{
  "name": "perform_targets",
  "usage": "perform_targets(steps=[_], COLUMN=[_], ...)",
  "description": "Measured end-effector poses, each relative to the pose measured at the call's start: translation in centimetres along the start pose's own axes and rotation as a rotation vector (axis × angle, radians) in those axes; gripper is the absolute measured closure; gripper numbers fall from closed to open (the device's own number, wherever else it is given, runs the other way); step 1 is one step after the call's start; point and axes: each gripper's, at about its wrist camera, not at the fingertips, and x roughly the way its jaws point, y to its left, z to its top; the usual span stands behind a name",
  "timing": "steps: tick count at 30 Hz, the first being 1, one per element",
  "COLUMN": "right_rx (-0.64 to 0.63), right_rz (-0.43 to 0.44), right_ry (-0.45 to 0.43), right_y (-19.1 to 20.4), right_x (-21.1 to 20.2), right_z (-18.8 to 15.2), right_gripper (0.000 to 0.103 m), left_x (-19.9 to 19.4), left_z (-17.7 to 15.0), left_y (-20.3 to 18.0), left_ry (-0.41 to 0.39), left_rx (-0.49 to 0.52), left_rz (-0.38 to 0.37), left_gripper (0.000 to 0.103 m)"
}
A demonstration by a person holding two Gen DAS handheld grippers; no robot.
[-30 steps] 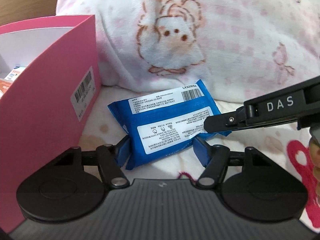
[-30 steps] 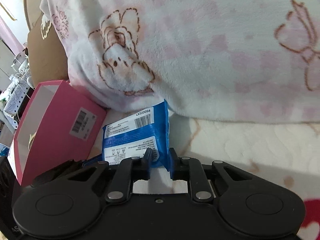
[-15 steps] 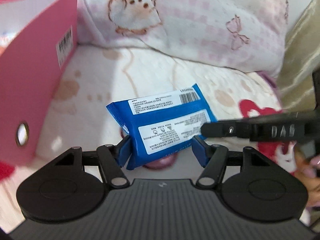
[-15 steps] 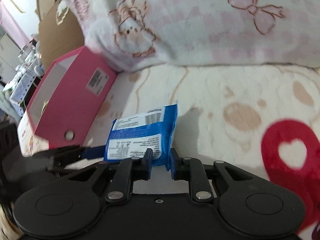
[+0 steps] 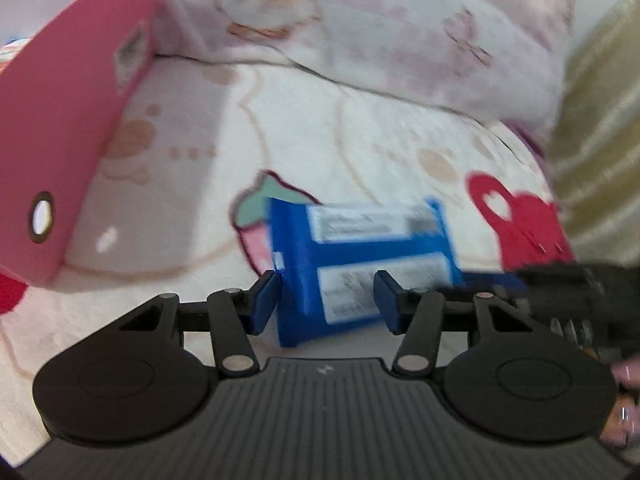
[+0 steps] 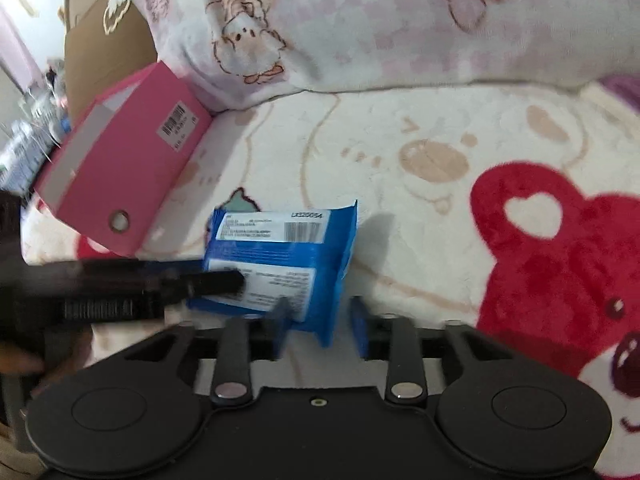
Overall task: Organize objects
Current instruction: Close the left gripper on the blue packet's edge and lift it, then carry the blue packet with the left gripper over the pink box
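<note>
A blue wipes pack (image 5: 360, 248) (image 6: 280, 248) with white labels lies tilted on the cream bed cover. My left gripper (image 5: 326, 300) (image 6: 220, 273) is closing. The pack's left end sits between its jaws, and its right finger (image 5: 388, 300) lies across the pack's face rather than at its edge. My right gripper (image 6: 320, 320) is opening, and the pack's lower right corner hangs between its parted jaws. In the left wrist view the right gripper (image 5: 496, 282) shows as a dark blur reaching in from the right. The pink box (image 5: 72, 128) (image 6: 120, 176) stands open-topped to the left.
A pink-and-white plush blanket (image 6: 380, 32) is heaped along the back. Brown cardboard (image 6: 92, 48) stands behind the pink box. A gold curtain (image 5: 600, 140) hangs at the right. The bed cover (image 6: 440, 200) carries red bear prints. A person's fingers (image 5: 624, 376) hold the right gripper.
Both grippers have drawn the pack away from the blanket and the pink box, out over the bed cover. The right jaws, shut on the pack's corner before, have parted. The left jaws have narrowed.
</note>
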Motion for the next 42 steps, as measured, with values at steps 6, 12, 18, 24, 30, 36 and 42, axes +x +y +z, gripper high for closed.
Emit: perform_targets(steps=[6,12,18,24,30,36,42], right_rx=[-0.029,-0.045,-0.103,-0.133,-0.170,-0.133,-0.146], right_rz=[0.004,-0.055,-0.103,-0.111,-0.125,-0.097,-0.089], right_ry=[-0.058,-0.062,-0.064,-0.074,-0.039,-0.017,-0.011], right_y=[0.7,2.5,4.2,5.8,7.4,8.4,10.1], right_x=[0.2,0.9,1.0,0.7,0.5,-0.8,-1.8], right_z=[-0.2,-0.6,-1.2,-1.9,-2.5,-3.0,-4.1], right_gripper=[0.052,0.057,0.052,0.048,0.047,0.037,0.031], left_x=[0.4,0.1,-0.4,-1.6,-2.0,-3.8,-5.5], left_z=[0.3,-0.1,-0.7,-1.2,-1.5,-1.9,-1.9], left_y=[1.5,1.5,1.3,1.1,0.8,0.0,-0.6], left_ry=[-0.060,-0.037,-0.003,0.014,0.069,0.115,0.156], left_rx=[-0.028,-0.065,-0.097,-0.098,-0.074,-0.046,-0.025], left_rz=[-0.029,-0.095,-0.098,-0.081,-0.041,-0.040,-0.031], left_gripper=[0.061,0.069,0.069,0.067,0.065,0.062,0.055])
